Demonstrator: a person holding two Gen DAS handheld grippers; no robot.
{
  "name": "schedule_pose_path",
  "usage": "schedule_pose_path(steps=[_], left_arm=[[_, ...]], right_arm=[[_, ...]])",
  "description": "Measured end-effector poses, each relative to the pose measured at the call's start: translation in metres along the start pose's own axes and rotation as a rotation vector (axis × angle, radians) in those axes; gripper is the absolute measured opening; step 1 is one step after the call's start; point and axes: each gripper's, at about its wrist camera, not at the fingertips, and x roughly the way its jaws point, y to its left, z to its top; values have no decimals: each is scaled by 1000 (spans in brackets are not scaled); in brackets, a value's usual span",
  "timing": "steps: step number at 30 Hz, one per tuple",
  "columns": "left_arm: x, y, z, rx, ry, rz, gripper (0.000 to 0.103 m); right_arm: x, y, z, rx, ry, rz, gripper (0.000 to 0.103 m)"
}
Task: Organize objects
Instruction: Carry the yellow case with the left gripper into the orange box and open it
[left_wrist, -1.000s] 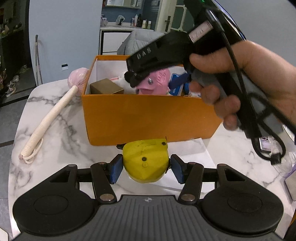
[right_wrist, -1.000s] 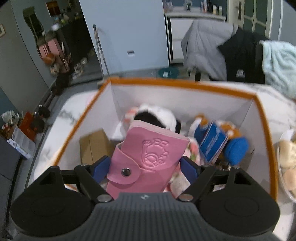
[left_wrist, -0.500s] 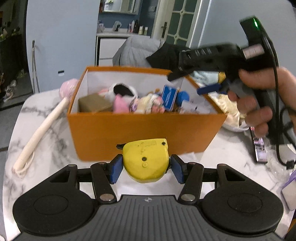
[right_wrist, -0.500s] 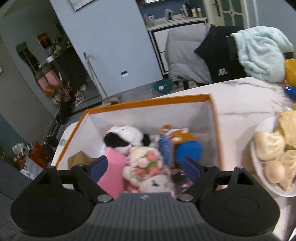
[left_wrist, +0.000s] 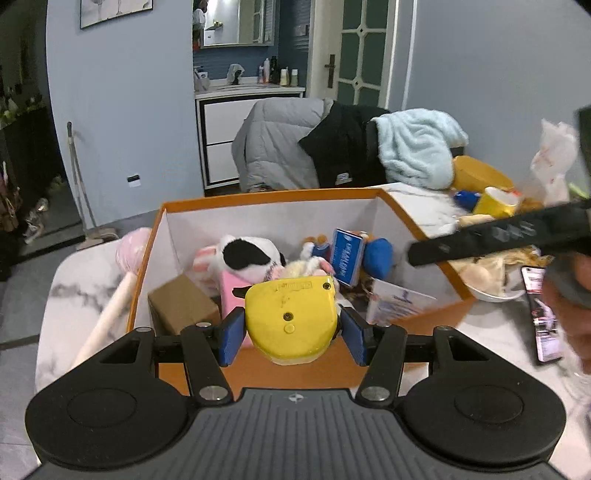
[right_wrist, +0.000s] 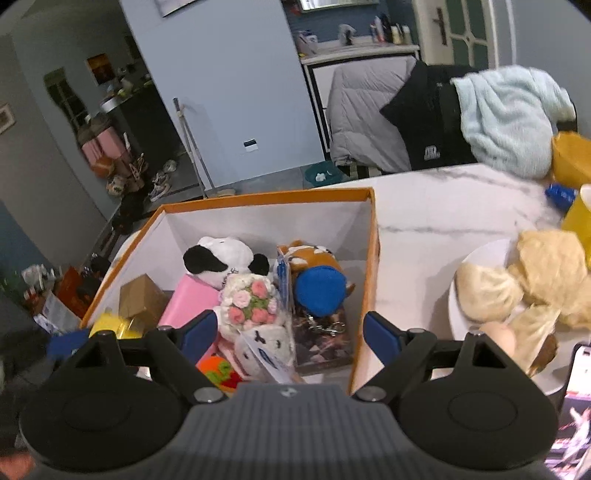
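My left gripper (left_wrist: 291, 334) is shut on a yellow rounded plastic case (left_wrist: 291, 317), which hangs just over the front wall of the orange cardboard box (left_wrist: 269, 195). Inside the box lie a pink wallet (right_wrist: 192, 302), a black-and-white plush (right_wrist: 221, 258), a crocheted bouquet (right_wrist: 251, 299), a blue-capped plush (right_wrist: 319, 295) and a small brown carton (right_wrist: 142, 295). Over the box's near right corner my right gripper (right_wrist: 291, 332) stands open with nothing held between its fingers. The yellow case (right_wrist: 110, 325) also shows at the lower left of the right wrist view.
The box stands on a marble table (right_wrist: 443, 206). To its right are a white plate (right_wrist: 487, 247) of buns, a phone (left_wrist: 541, 314) and a yellow cup (left_wrist: 496, 201). A white stick with a pink head (left_wrist: 110, 314) lies left of the box. Jackets hang behind.
My right gripper let go of the pink wallet, which now lies in the box, and drew back to the right. My left gripper rose and moved forward with the yellow case to the box's front wall.
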Motion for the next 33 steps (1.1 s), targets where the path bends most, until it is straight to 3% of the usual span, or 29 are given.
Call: schedule_pose_path(steps=[8,19,20,23,33], left_arm=[[36,-11,15,-27,25,67,65],[64,-24,11,11,78,127,67],[65,-24,10,13,77,132,67],[61,-21,11,2,49,158,88],[35,9,9,-114,17,147,89]], right_arm=[[-3,-17,3,40,2,10,87],[5,-13,3,30,16,34,87],[6,-13,3,28,17,34,87],[9,-14,3,27,21,31,87],[13,-8,2,24,21,29,88]])
